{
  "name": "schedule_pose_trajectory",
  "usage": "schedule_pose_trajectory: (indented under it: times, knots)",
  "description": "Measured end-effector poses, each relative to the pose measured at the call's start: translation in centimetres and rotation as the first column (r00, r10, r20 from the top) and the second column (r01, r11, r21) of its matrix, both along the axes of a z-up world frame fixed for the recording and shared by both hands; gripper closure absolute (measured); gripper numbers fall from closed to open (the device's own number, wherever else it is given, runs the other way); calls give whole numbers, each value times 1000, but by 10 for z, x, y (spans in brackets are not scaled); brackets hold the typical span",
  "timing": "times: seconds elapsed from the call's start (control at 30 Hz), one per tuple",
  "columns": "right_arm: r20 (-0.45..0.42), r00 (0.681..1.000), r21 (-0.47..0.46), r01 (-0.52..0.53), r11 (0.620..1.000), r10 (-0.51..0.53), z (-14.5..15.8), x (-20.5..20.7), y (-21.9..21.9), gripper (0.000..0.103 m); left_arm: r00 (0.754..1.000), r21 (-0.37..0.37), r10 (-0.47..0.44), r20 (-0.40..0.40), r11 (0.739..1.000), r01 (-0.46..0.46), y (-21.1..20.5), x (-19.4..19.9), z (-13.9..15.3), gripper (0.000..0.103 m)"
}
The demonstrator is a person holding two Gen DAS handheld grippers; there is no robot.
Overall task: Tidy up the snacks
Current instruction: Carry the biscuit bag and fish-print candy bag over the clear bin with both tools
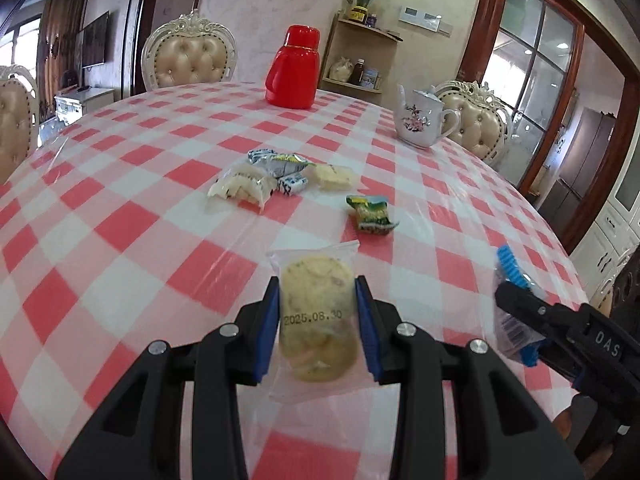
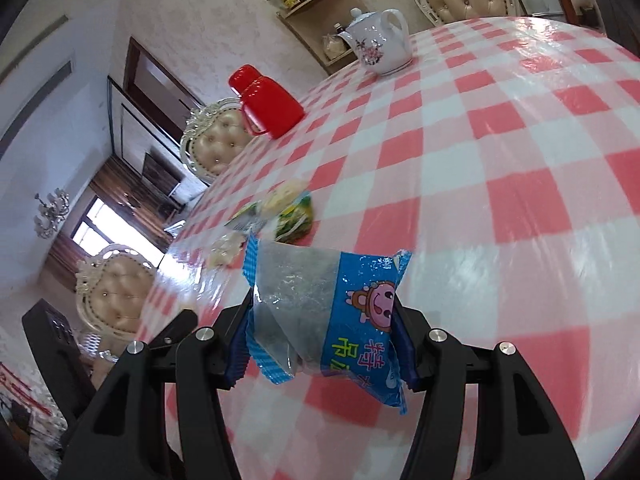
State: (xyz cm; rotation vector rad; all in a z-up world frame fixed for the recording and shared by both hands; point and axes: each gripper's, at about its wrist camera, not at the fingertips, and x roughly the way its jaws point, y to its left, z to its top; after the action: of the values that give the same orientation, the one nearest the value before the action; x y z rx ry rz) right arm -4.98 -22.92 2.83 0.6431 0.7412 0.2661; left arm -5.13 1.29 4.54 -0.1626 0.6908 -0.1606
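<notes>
Above the checked tablecloth (image 1: 132,184), the left gripper (image 1: 317,322) pinched a clear-wrapped biscuit (image 1: 316,312) while the right gripper (image 2: 322,340) clamped a blue snack packet (image 2: 352,312).

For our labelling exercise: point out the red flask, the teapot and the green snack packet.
Red flask (image 1: 293,80), left wrist view, its body.
Teapot (image 1: 418,120), left wrist view, its flowered belly.
Green snack packet (image 1: 370,213), left wrist view, wrapper's middle.

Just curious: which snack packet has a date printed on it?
The clear-wrapped round biscuit held in the left fingers; the others show none.
</notes>
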Motion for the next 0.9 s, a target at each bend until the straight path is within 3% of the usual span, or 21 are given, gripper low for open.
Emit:
schedule_pose_trajectory:
  times: [0.33, 0.9]
  knots:
    - [9, 999, -12, -42, 999, 42, 2, -33, 28, 46, 999, 39, -41, 31, 998, 40, -6, -41, 1, 66]
    - [7, 991, -16, -137, 990, 137, 10, -58, 71, 46, 996, 54, -20, 82, 998, 16, 31, -87, 21, 66]
